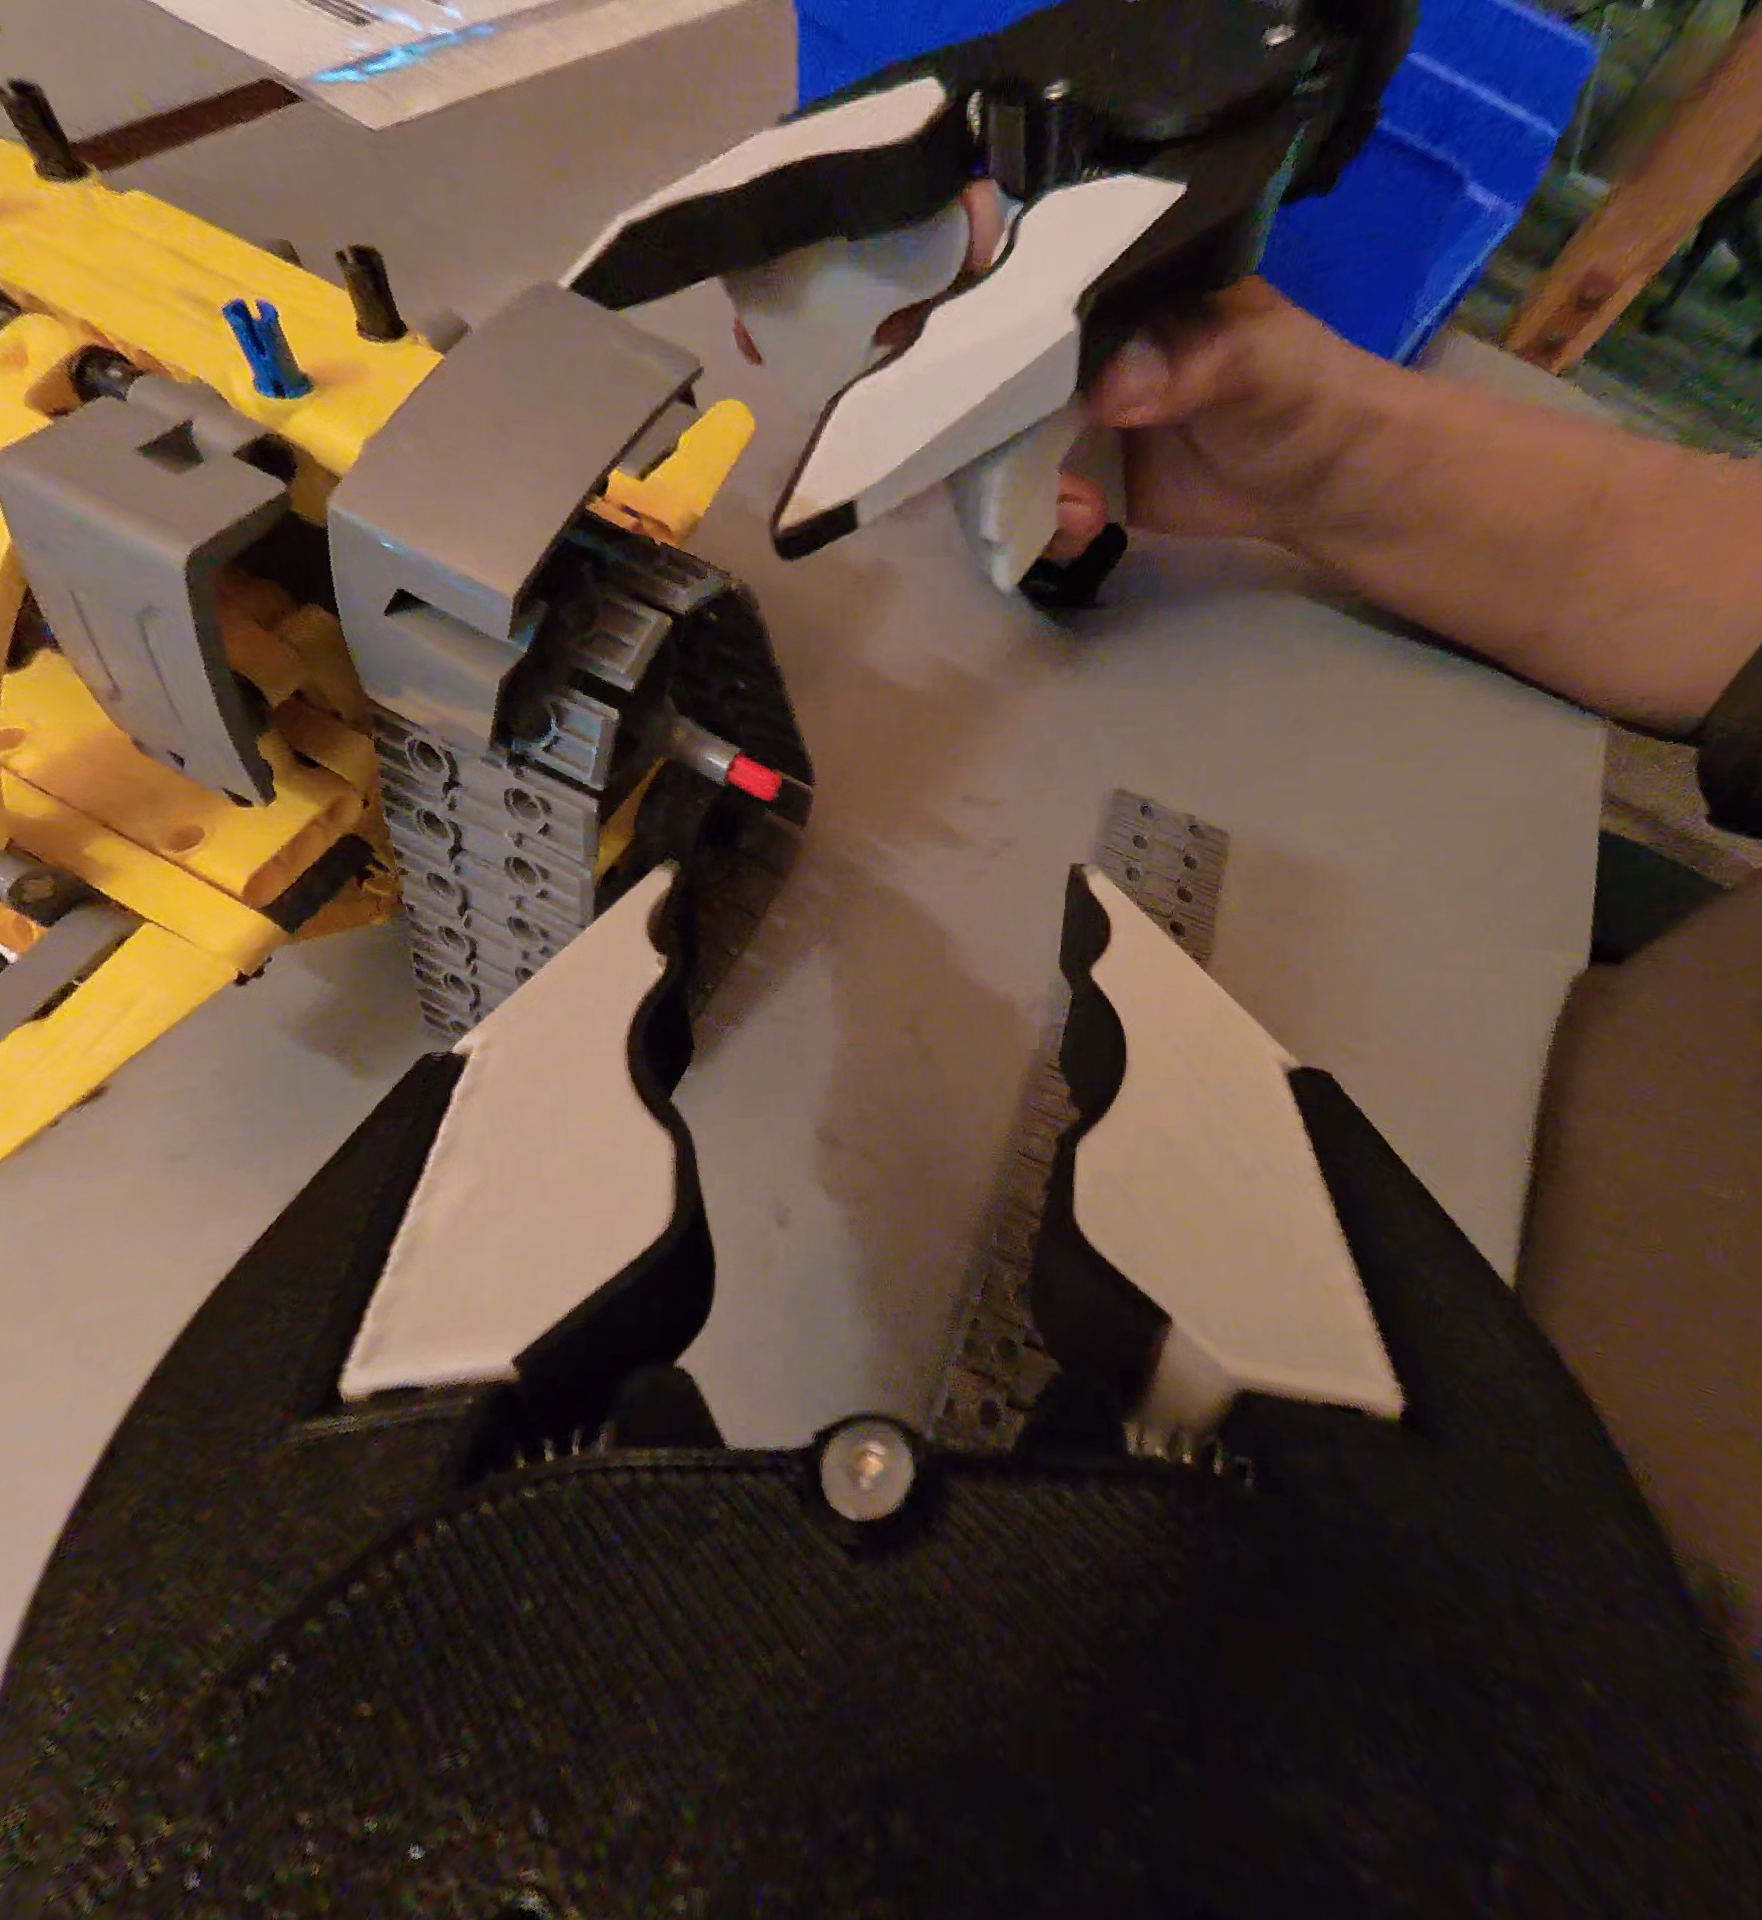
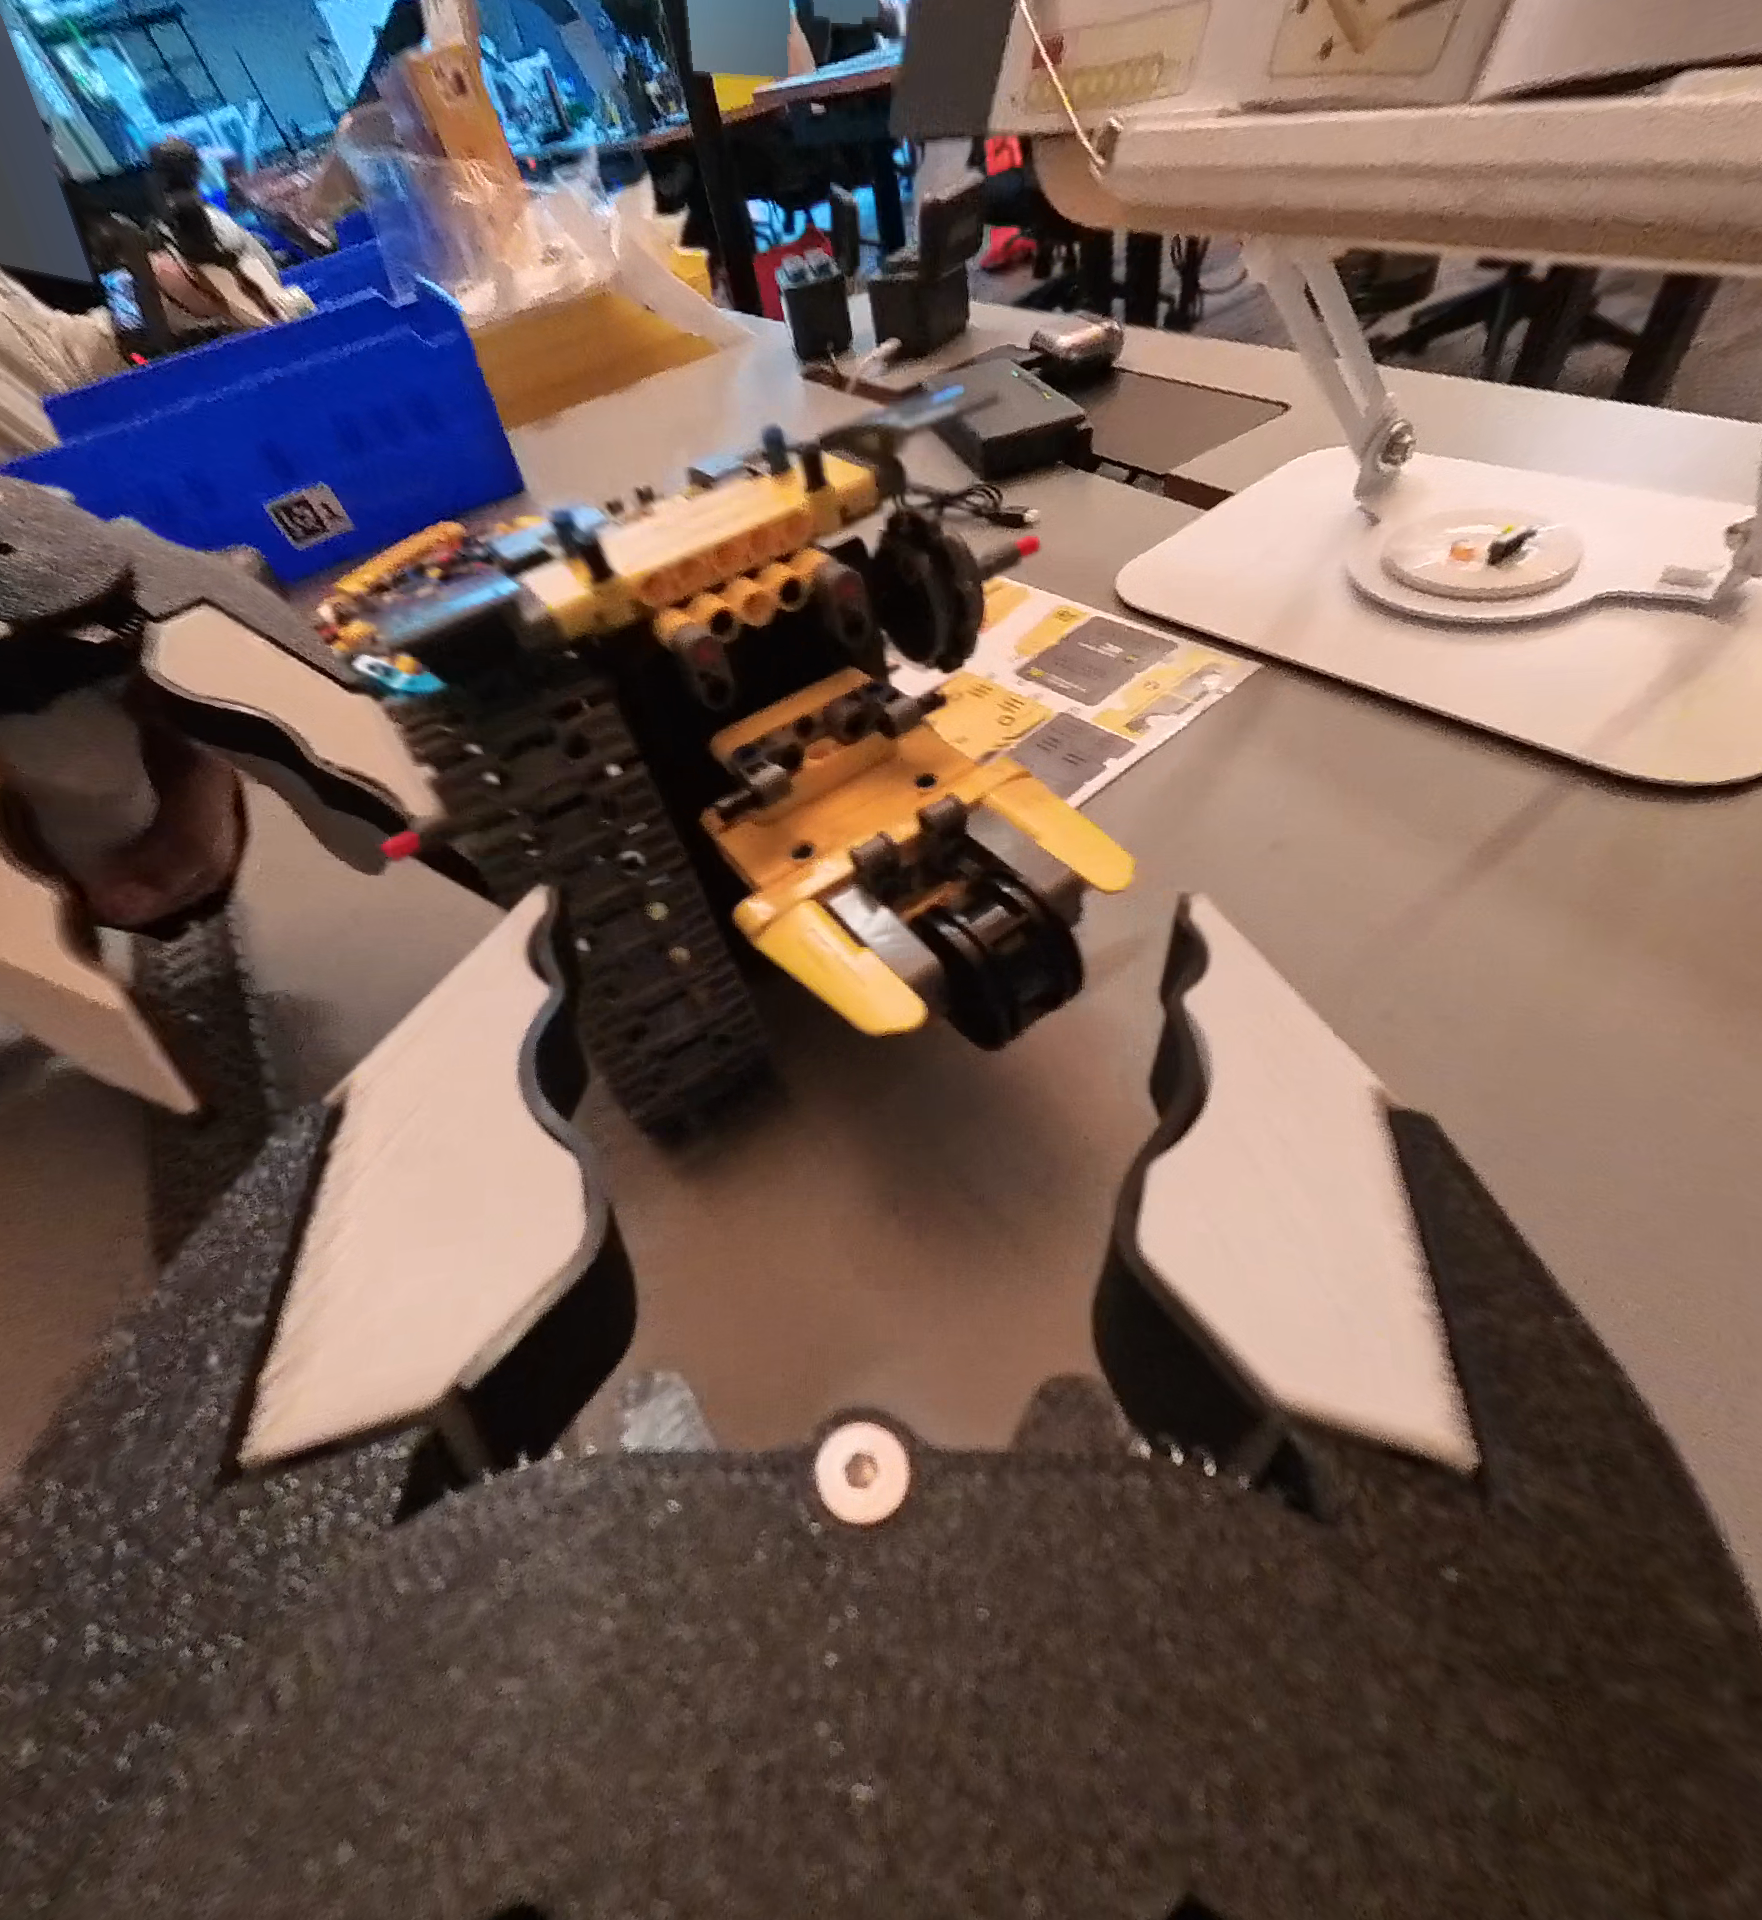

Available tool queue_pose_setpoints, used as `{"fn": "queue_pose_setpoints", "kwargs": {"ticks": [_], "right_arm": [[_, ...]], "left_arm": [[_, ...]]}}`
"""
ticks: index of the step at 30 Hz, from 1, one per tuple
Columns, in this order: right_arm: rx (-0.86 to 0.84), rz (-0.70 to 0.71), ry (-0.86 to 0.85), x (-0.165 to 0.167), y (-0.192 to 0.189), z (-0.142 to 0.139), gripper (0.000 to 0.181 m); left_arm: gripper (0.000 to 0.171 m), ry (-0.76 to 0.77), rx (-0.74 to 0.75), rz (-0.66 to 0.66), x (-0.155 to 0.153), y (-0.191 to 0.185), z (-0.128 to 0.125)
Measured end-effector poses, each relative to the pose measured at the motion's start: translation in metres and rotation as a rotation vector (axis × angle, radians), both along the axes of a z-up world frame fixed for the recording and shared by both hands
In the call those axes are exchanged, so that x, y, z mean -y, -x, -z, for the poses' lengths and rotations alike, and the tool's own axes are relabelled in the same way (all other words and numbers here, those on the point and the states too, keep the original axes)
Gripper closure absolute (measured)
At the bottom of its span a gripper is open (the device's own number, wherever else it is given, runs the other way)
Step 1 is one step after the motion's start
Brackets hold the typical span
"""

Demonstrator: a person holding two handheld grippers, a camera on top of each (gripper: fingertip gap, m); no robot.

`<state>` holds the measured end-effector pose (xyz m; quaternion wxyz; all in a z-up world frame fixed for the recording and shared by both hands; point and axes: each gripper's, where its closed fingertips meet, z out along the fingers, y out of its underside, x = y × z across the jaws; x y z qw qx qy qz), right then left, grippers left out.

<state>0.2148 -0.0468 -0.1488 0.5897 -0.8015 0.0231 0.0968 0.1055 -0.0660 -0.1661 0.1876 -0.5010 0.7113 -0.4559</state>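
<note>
On grey table (image 1: 1272,727): left gripper (image 1: 872,883) fingers apart, empty, tip beside yellow tracked model (image 1: 233,623); loose grey track strip (image 1: 1163,873) under right finger. Right gripper (image 2: 861,914) spread, empty, facing model's front.

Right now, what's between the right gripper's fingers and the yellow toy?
Only bare grey table lies between the open right gripper and the toy, in the right wrist view.

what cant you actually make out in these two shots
- Yellow brick vehicle: left wrist view, its rear is cut off by the left edge.
- Loose grey track strip: left wrist view, mostly hidden behind the left gripper and its fingers.
- Instruction sheet: right wrist view, print too small and partly hidden by the vehicle.
- Far tables: right wrist view, blurred clutter.
</note>
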Motion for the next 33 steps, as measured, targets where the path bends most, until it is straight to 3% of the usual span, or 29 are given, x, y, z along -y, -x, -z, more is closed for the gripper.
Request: {"fn": "queue_pose_setpoints", "kwargs": {"ticks": [6,13,19,25,28,33], "right_arm": [[0.021,-0.099,0.027,-0.023,0.0,0.005,0.075],[-0.046,-0.224,0.137,0.012,0.02,0.013,0.12],[-0.016,-0.411,0.192,0.037,0.089,0.022,0.122],[0.119,-0.573,0.168,0.036,0.151,0.023,0.111],[0.184,-0.543,0.107,0.035,0.141,0.013,0.118],[-0.042,-0.422,-0.069,0.04,0.097,-0.026,0.12]], "left_arm": [[0.1,-0.036,-0.018,-0.066,-0.005,0.003,0.005],[0.093,0.095,-0.01,-0.211,-0.038,0.001,0.005],[0.089,0.25,-0.015,-0.194,-0.059,-0.01,-0.007],[0.087,0.288,0.025,-0.318,-0.097,-0.01,-0.014],[0.085,0.288,0.087,-0.359,-0.102,-0.002,-0.021],[0.083,0.128,0.193,-0.39,-0.087,0.012,-0.036]]}}
